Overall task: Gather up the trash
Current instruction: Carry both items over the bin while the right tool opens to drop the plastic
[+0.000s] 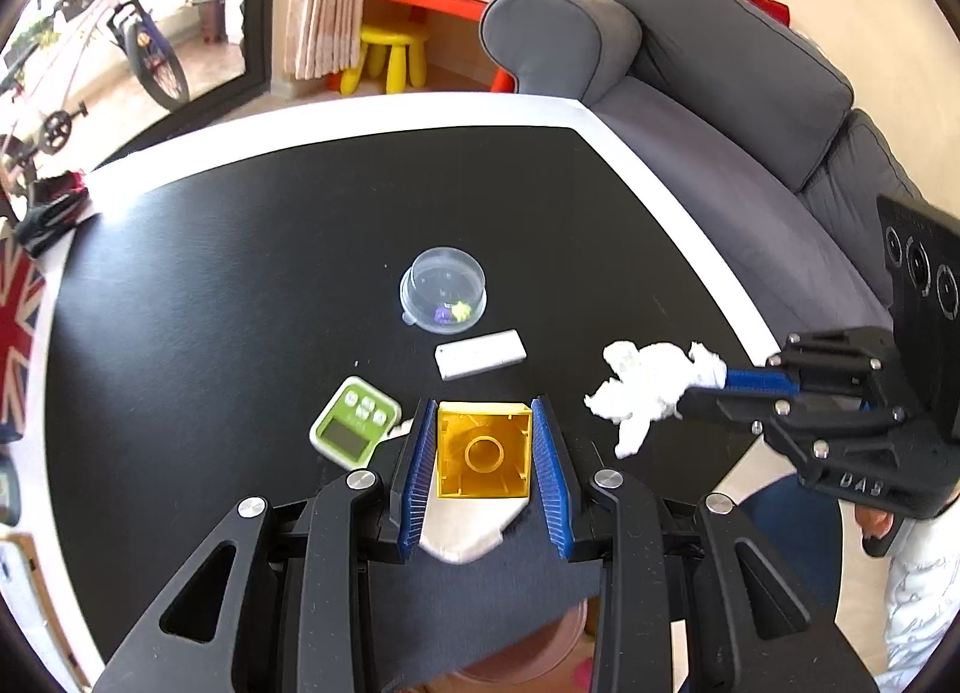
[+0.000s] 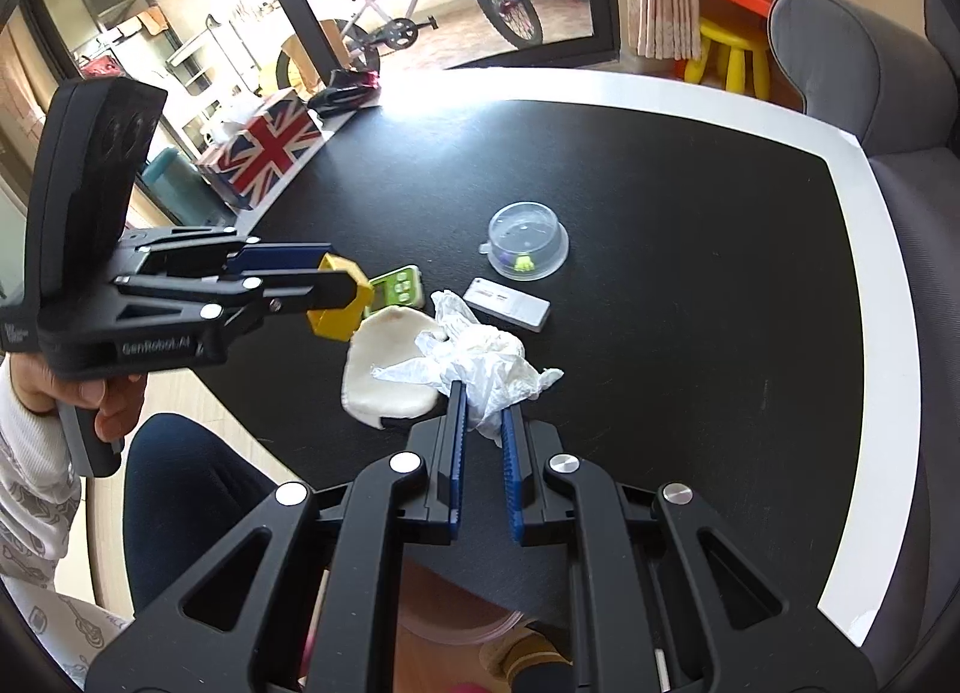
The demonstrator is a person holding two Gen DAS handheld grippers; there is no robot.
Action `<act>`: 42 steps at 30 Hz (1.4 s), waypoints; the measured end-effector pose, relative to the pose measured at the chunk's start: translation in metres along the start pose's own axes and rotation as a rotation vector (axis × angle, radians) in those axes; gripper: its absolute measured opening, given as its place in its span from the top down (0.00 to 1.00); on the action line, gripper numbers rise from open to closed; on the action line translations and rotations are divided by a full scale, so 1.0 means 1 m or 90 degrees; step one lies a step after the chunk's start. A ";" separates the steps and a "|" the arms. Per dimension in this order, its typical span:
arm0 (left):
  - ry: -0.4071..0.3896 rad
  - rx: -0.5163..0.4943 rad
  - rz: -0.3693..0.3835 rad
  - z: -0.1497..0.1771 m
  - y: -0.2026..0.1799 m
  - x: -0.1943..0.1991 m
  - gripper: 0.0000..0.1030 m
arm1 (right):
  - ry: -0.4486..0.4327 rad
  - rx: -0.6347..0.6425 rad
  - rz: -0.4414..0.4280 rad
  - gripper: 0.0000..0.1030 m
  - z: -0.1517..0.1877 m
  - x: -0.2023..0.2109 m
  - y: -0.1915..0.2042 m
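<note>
My left gripper [image 1: 485, 411] is shut on a hollow yellow plastic block [image 1: 483, 450] and holds it above the black table [image 1: 240, 285]. From the right wrist view the same left gripper [image 2: 336, 288] and yellow block [image 2: 339, 312] hang at the left, with a hand on the handle. My right gripper [image 2: 482, 402] is shut on a crumpled white tissue [image 2: 480, 357], lifted off the table. The left wrist view has the tissue [image 1: 651, 384] dangling from the right gripper [image 1: 717, 384] at the right.
On the table lie a green timer [image 1: 354, 420], a white rectangular device [image 1: 480, 354], an upturned clear plastic dome cup [image 1: 444, 288] with small coloured bits, and a cream pad [image 2: 384, 375]. A Union Jack box [image 2: 264, 153] stands at the left edge. A grey sofa [image 1: 750, 123] borders the right.
</note>
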State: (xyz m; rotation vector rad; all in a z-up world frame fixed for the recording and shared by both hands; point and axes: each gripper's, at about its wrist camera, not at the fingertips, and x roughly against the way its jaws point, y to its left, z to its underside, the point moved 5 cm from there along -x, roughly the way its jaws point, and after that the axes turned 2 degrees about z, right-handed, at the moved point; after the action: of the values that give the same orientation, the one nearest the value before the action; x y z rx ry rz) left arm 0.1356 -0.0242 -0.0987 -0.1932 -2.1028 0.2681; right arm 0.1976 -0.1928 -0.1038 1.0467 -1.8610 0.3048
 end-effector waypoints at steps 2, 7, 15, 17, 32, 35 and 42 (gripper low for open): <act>-0.007 -0.007 -0.008 0.009 -0.002 0.009 0.69 | -0.006 0.002 -0.002 0.90 0.004 0.006 0.005; -0.021 -0.022 -0.018 0.030 -0.015 0.029 0.69 | -0.022 0.012 -0.005 0.90 0.018 0.024 0.022; -0.038 -0.030 -0.023 0.063 -0.031 0.052 0.69 | -0.037 0.035 -0.010 0.90 0.046 0.049 0.049; -0.040 -0.032 -0.025 0.073 -0.035 0.058 0.69 | -0.037 0.041 -0.009 0.90 0.053 0.052 0.053; -0.019 -0.017 0.000 0.146 -0.049 0.056 0.69 | 0.013 0.036 -0.024 0.90 0.131 0.039 0.076; -0.014 -0.012 0.002 0.158 -0.050 0.053 0.69 | 0.028 0.035 -0.025 0.90 0.143 0.030 0.078; -0.006 -0.001 0.007 0.178 -0.048 0.051 0.69 | 0.038 0.029 -0.032 0.90 0.158 0.017 0.082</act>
State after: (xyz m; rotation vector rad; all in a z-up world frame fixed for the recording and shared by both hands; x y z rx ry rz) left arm -0.0444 -0.0785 -0.1342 -0.2046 -2.1111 0.2744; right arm 0.0347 -0.2461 -0.1543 1.1024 -1.7794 0.3457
